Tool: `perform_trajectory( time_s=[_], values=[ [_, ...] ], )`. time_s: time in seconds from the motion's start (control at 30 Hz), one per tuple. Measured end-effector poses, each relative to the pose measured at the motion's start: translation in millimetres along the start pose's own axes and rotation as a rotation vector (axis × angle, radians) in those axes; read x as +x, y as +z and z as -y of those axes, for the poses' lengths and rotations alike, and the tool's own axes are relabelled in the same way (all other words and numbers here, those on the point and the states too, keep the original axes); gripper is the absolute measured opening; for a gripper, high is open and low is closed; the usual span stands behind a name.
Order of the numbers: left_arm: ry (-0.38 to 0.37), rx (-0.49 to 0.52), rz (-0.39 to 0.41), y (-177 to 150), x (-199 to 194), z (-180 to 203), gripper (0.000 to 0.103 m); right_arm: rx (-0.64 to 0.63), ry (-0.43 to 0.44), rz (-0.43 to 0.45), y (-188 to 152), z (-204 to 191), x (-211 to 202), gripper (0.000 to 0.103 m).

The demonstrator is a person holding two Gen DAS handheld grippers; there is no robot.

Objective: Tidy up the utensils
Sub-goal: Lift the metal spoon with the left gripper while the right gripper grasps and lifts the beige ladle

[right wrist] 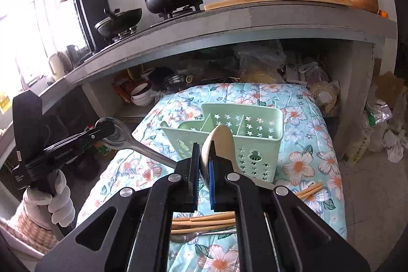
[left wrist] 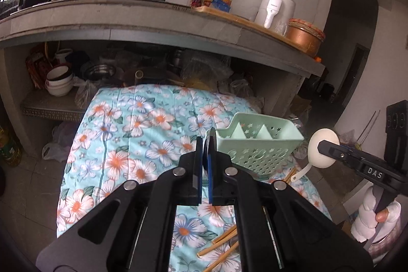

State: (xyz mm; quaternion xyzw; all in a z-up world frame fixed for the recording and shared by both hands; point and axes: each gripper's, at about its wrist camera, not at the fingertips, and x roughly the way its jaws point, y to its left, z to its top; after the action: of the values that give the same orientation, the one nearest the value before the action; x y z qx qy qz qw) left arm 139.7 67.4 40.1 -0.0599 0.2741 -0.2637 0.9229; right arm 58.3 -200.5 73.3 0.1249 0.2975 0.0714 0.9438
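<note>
Right wrist view: right claw [right wrist: 204, 165] grips a cream spoon [right wrist: 220, 144], left claw [right wrist: 102, 130] a steel spoon [right wrist: 119, 137]; each should drop handle-first into the green caddy [right wrist: 255, 144].

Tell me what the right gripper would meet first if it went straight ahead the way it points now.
Probably the green utensil caddy: it sits directly beyond the right gripper and the white spoon it clamps. Depth is hard to judge.
</note>
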Motion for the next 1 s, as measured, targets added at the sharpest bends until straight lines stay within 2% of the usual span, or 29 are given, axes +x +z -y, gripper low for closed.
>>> perform_trajectory(
  time_s=[0.23, 0.4, 0.6, 0.8, 1.0],
  values=[
    [-0.055, 0.006, 0.107, 39, -40, 5, 0.002, 0.054, 0.077, 0.061, 27, 16, -31, 0.006],
    [-0.008, 0.042, 0.150, 68, -44, 4, 0.002, 0.066, 0.144, 0.132, 60, 21, -64, 0.006],
    [0.079, 0.108, 0.094, 77, -13, 7, 0.002, 0.083, 0.212, 0.192, 90, 29, -75, 0.006],
    [0.137, 0.143, 0.028, 73, 18, 7, 0.002, 0.126, 0.294, 0.168, 101, 39, -53, 0.006],
    [0.147, 0.159, -0.040, 69, 50, 5, 0.002, 0.158, 0.335, 0.124, 105, 47, -18, 0.006]
  ],
)
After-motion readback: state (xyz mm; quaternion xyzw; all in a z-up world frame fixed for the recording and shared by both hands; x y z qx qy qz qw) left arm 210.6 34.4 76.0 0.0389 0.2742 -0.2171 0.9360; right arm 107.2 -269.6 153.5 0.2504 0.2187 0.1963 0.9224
